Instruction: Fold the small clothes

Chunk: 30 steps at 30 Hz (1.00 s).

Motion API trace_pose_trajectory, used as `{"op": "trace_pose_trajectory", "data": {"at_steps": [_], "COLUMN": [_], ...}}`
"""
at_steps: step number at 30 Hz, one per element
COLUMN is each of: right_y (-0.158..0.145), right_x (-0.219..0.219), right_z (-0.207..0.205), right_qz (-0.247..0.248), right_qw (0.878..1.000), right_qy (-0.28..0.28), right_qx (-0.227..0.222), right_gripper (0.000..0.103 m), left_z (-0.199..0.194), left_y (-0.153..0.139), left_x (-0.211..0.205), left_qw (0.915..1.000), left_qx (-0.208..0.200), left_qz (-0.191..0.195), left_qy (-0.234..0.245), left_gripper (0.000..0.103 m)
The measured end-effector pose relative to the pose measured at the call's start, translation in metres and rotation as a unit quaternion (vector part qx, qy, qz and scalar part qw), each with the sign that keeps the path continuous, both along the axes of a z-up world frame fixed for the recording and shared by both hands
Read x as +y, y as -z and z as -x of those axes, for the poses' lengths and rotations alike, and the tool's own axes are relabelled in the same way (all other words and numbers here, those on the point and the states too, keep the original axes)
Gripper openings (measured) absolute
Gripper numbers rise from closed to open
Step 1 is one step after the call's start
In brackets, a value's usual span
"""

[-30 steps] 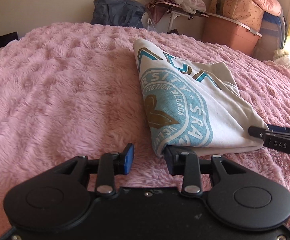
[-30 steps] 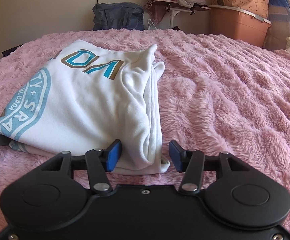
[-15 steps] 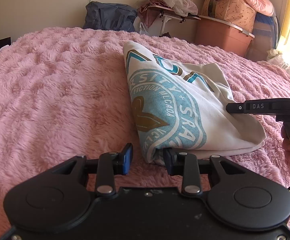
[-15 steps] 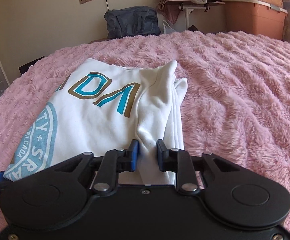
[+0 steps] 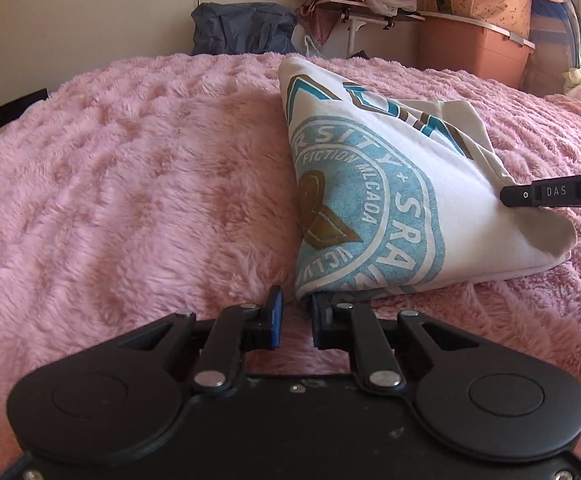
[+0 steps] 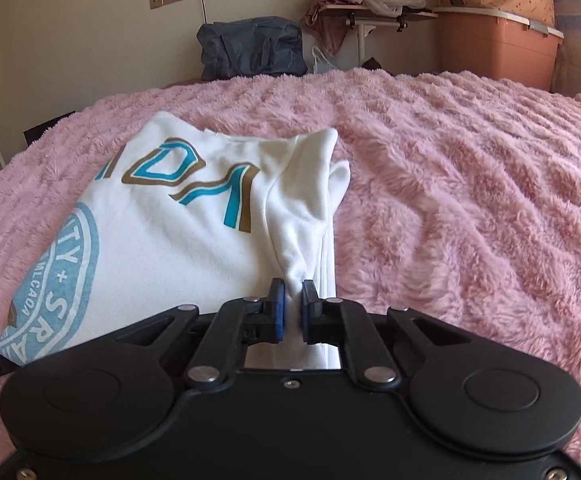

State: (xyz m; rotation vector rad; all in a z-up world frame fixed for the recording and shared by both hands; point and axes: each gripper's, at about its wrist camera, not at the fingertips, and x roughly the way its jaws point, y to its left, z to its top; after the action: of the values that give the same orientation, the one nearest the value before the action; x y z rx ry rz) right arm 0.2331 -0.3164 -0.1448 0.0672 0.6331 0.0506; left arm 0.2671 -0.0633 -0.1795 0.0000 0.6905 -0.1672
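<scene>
Shirt already folded small on bed. Your right gripper pinches its edge; left gripper jaws part-open, near corner unclamped. Another fold likely remains.

Left wrist camera: low, close over the pink blanket, facing the far wall, shirt at 1 o'clock. Right wrist camera: likewise; the same shirt at 11 o'clock.

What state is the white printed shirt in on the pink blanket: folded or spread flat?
Folded. The white shirt lies doubled over, stacked layers showing at its near edge, where the right gripper pinches it.
</scene>
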Motion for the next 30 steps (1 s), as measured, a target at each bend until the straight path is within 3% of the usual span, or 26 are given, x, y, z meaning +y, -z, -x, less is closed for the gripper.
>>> {"op": "trace_pose_trajectory", "data": {"at_steps": [4,5,7,10,14,19,24,25,26,30], "right_y": [0.005,0.003,-0.007,-0.023,-0.038,-0.037,-0.028,-0.025,-0.023,-0.021], "right_x": [-0.003,-0.005,-0.012,-0.026,-0.042,-0.044,-0.037,-0.036,-0.035,-0.032], "right_z": [0.002,0.002,0.005,0.004,-0.027,-0.078,-0.115,-0.120,-0.123,-0.125], "right_qz": [-0.026,-0.031,-0.042,-0.078,-0.096,-0.097,-0.072,-0.068,-0.069,-0.058], "right_qw": [0.999,0.999,0.999,0.996,0.992,0.992,0.996,0.997,0.997,0.998], "right_qy": [0.017,0.018,0.021,0.018,0.032,0.039,0.037,0.032,0.025,0.020], "right_qx": [-0.006,-0.006,-0.013,-0.049,-0.079,-0.073,-0.042,-0.033,-0.027,-0.032], "right_gripper": [0.011,0.025,0.035,0.035,0.036,0.036,0.036,0.031,0.013,0.010], "left_z": [0.006,0.010,0.021,0.024,0.002,-0.035,-0.067,-0.074,-0.078,-0.084], "left_y": [-0.014,-0.021,-0.038,-0.069,-0.085,-0.072,-0.055,-0.049,-0.045,-0.035], "left_x": [0.013,0.018,0.025,0.037,0.025,0.000,-0.017,-0.018,-0.018,-0.013], "left_qw": [0.9995,0.9994,0.9989,0.9934,0.9873,0.9841,0.9877,0.9880,0.9884,0.9878], "left_qx": [-0.001,-0.006,-0.032,-0.083,-0.107,-0.075,-0.055,-0.046,-0.039,-0.029], "left_qz": [0.026,0.032,0.035,0.078,0.107,0.139,0.119,0.121,0.122,0.135], "left_qy": [0.016,0.015,0.009,0.011,0.048,0.081,0.085,0.084,0.082,0.073], "left_gripper": [0.015,0.016,0.019,0.022,0.026,0.027,0.027,0.027,0.027,0.027]}}
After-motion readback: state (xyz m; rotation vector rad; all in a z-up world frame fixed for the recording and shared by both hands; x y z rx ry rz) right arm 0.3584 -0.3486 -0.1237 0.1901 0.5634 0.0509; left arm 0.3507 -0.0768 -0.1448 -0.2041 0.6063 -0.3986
